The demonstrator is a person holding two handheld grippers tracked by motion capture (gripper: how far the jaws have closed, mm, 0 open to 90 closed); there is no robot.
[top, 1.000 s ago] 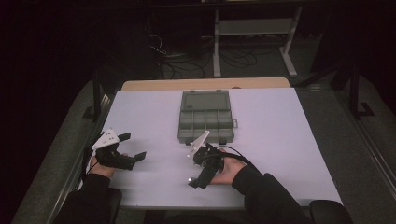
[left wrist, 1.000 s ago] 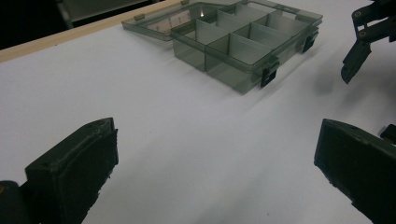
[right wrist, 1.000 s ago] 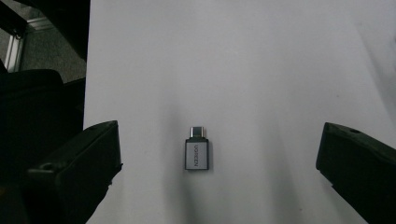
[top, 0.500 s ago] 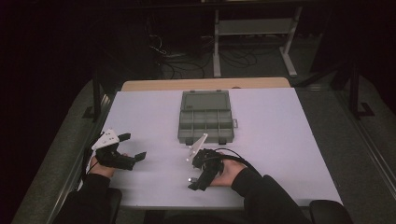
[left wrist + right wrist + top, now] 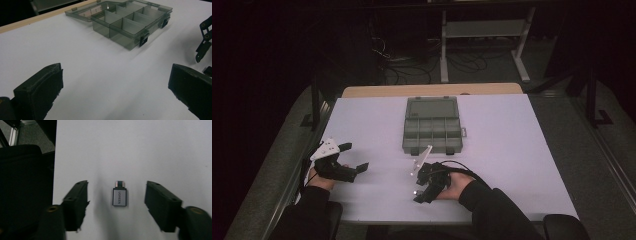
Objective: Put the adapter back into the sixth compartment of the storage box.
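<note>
A small grey USB adapter (image 5: 119,197) marked UGREEN lies flat on the white table (image 5: 512,150). My right gripper (image 5: 116,188) is open, with one jaw on either side of the adapter and neither touching it. In the high view the right gripper (image 5: 417,189) sits near the table's front edge, aimed back toward the person. My left gripper (image 5: 353,156) rests at the front left, open and holding nothing. In the left gripper view the left gripper (image 5: 115,82) faces a smoky clear compartment box (image 5: 130,20) with its lid folded back.
The compartment box (image 5: 432,127) sits mid-table toward the back, and its visible cells look empty. A tan strip (image 5: 432,90) borders the far edge. Beyond it are dark floor, cables and a metal stand (image 5: 484,30). A chair edge (image 5: 22,182) shows beside the table's front.
The right hand and gripper have crept slightly toward the table's front edge. The left gripper has barely moved.
</note>
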